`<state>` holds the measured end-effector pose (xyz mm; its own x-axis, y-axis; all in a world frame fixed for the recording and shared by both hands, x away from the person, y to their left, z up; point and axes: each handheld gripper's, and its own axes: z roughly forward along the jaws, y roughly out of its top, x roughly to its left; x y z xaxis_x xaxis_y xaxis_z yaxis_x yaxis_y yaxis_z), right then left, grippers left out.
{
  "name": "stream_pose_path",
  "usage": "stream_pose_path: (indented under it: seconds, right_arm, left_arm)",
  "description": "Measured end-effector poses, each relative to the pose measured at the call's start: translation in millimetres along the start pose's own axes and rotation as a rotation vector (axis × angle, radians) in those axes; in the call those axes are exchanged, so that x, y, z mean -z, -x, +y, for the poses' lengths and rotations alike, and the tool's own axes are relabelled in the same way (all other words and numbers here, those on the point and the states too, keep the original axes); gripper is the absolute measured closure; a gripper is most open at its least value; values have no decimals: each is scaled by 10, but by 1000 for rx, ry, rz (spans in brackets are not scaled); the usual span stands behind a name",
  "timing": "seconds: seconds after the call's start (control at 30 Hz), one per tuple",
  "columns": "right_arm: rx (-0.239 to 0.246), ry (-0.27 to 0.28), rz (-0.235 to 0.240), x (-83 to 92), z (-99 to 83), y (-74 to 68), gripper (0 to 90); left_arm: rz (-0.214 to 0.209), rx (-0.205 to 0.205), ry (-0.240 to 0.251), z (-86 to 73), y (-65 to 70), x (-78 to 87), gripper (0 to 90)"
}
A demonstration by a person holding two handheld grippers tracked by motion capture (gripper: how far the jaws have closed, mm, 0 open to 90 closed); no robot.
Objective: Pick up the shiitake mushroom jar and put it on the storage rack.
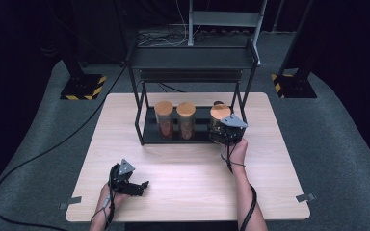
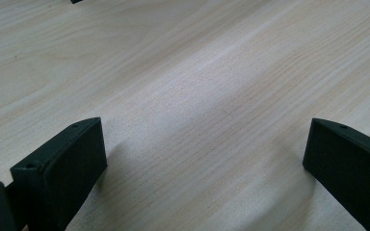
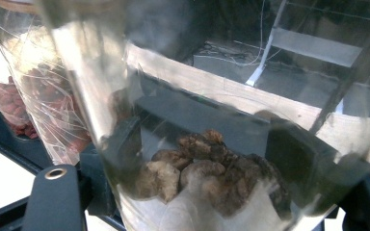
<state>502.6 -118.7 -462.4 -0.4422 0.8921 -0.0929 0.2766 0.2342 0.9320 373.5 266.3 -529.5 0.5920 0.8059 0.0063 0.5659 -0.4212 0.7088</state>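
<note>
The right gripper [image 1: 226, 129] has its jaws closed on a glass jar [image 3: 212, 144], one on each side of the glass near its base. The jar holds brown, lumpy pieces [image 3: 207, 171] heaped at the bottom and carries a wooden lid [image 1: 220, 111]. It stands at the 3 o'clock end of the black rack's [image 1: 147, 139] lower shelf, close to the rack's upright post there. Toward 9 o'clock on the same shelf stand two more lidded jars [image 1: 175, 120] with reddish contents, just beside each other, a gap between them and the held jar. The left gripper [image 1: 134, 185] lies at 7 o'clock on the surface [image 1: 188, 168], jaws wide apart with bare wood between them. Open surface spans the stretch between both hands.
</note>
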Motion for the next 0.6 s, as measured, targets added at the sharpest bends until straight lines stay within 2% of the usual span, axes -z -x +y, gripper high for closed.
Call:
stream_pose_path:
  seconds: [0.6]
  right_arm:
    - [-5, -4, 10, -103, 21, -16, 249]
  left_arm:
    - [0, 0, 0, 0, 0, 0, 6]
